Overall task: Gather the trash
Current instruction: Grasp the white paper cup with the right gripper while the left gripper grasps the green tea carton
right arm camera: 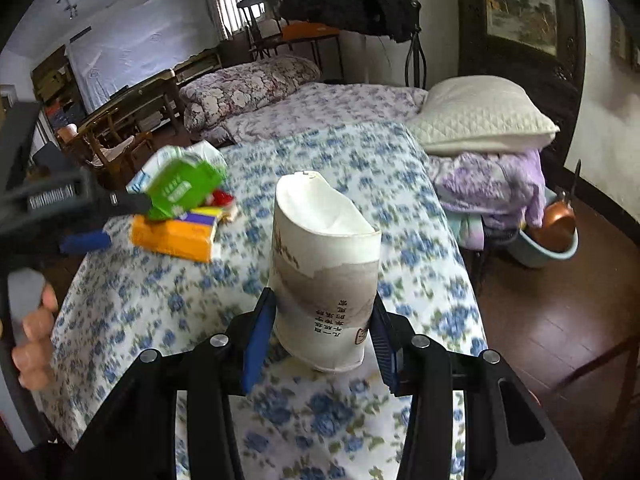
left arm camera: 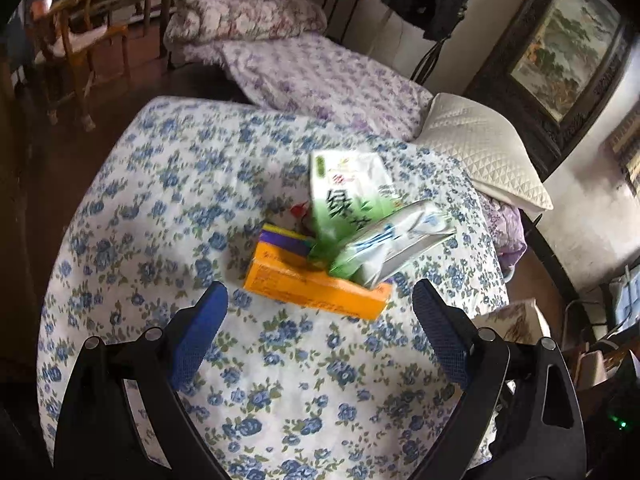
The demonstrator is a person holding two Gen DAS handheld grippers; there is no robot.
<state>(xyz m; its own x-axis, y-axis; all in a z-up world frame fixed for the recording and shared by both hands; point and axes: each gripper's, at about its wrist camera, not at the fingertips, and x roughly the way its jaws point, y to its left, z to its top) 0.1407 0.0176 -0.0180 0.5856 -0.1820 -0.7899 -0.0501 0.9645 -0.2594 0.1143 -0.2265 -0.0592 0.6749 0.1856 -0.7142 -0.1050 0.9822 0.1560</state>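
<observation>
A pile of trash lies on the blue-flowered bedspread (left arm camera: pixel 160 208): an orange box (left arm camera: pixel 316 290), a purple-yellow pack (left arm camera: pixel 286 238), a green-white tea packet (left arm camera: pixel 348 194) and a green-white wrapper (left arm camera: pixel 394 246). My left gripper (left arm camera: pixel 320 328) is open, just short of the orange box, and holds nothing. It also shows in the right wrist view (right arm camera: pixel 86 242) beside the pile (right arm camera: pixel 176 216). My right gripper (right arm camera: pixel 320 340) is shut on a white paper bag (right arm camera: pixel 326 268), held upright with its mouth open above the bed.
A white quilted pillow (right arm camera: pixel 480 116) and folded purple bedding (right arm camera: pixel 492 184) lie at the bed's far right. A blue basin with a copper pot (right arm camera: pixel 554 236) stands on the wooden floor. Wooden chairs (left arm camera: pixel 80 52) stand at the far left.
</observation>
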